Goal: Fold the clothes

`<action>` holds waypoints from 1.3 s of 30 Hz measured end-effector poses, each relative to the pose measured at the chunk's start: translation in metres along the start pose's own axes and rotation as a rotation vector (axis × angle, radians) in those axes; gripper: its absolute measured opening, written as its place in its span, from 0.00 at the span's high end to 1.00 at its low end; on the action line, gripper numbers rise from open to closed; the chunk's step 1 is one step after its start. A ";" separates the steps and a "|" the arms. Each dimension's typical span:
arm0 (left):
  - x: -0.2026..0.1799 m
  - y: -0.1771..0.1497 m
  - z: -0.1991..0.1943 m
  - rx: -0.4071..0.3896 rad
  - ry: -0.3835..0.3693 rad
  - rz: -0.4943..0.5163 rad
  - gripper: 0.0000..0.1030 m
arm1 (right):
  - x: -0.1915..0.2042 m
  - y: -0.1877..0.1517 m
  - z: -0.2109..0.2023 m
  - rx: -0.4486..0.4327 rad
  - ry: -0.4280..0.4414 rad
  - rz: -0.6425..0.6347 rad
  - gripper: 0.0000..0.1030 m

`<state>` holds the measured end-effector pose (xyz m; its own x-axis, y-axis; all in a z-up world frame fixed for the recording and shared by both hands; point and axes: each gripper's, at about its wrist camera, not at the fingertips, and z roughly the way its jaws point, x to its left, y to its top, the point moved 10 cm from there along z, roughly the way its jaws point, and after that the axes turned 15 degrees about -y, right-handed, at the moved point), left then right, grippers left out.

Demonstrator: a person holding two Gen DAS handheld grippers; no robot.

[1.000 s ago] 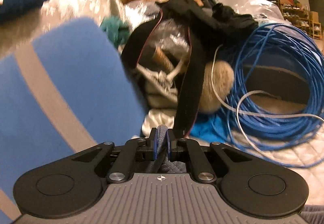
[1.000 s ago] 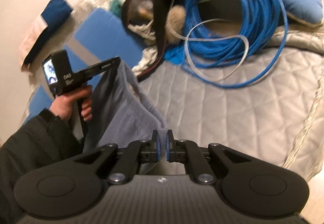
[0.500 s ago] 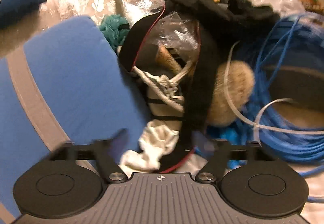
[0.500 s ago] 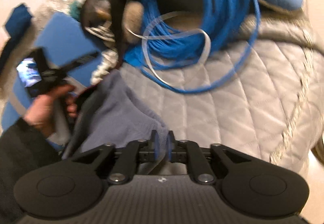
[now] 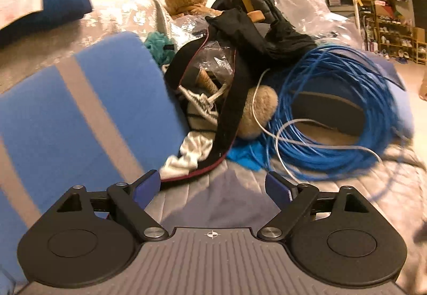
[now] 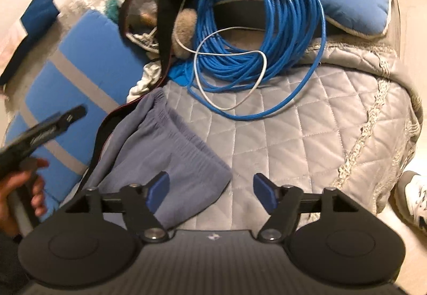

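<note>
**Ana:** Down on the quilted bed (image 6: 307, 135), the grey-blue shorts (image 6: 165, 151) lay in a loose heap near the left edge, just short of the coil of blue cable (image 6: 256, 23). Both tools were letting go: the right gripper (image 6: 210, 188) had its fingers spreading wide with only the garment's near corner under the left finger (image 6: 158, 185), nothing pinched.

**Ben:** Same on the other side. The left gripper (image 5: 213, 185) was opening too, blue fingers well apart, a flap of the cloth lying below the gap but not pressed by either pad. From the right camera you could see the person's hand (image 6: 24, 188) carrying that tool off to the side, blurred.

**Ana:** Which way did the shorts point?

**Ben:** The gathered waistband (image 6: 186, 129) ran diagonally, from the far left by the black strap (image 6: 162, 28) toward the near right. So I'd judge the long axis ran along that band, with the leg ends tucked toward the near left under the tool. Hard to see those ends.

**Ana:** So, for a clean fold?

**Ben:** I reckoned the release needed the fingers fully clear before lifting away, so no hem got dragged. Then smooth the bunched left side flat, away from the blue striped cushion (image 6: 80, 60), and take the next grip at the two waistband corners, square to the band. The cable sat close; catching a loop would have pulled the lot.
</note>
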<state>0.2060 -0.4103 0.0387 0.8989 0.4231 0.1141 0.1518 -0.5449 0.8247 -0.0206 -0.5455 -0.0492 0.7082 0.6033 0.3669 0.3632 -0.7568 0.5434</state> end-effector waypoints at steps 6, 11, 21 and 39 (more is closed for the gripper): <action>-0.003 -0.060 -0.073 0.044 0.026 -0.035 0.16 | 0.009 -0.014 -0.023 -0.015 0.015 -0.057 0.16; -0.005 -0.117 -0.120 0.088 0.071 -0.063 0.16 | 0.023 -0.026 -0.032 -0.029 0.011 -0.146 0.13; 0.025 -0.207 -0.187 0.089 0.146 -0.238 0.16 | 0.069 -0.055 -0.044 -0.070 0.039 -0.325 0.00; 0.161 -0.325 -0.262 0.225 0.656 -0.233 0.17 | 0.192 -0.156 -0.022 0.000 0.170 -0.532 0.00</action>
<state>0.1936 0.0251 -0.0657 0.4130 0.8541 0.3161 0.4529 -0.4937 0.7424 0.0452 -0.3059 -0.0465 0.3194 0.9342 0.1587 0.6436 -0.3368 0.6872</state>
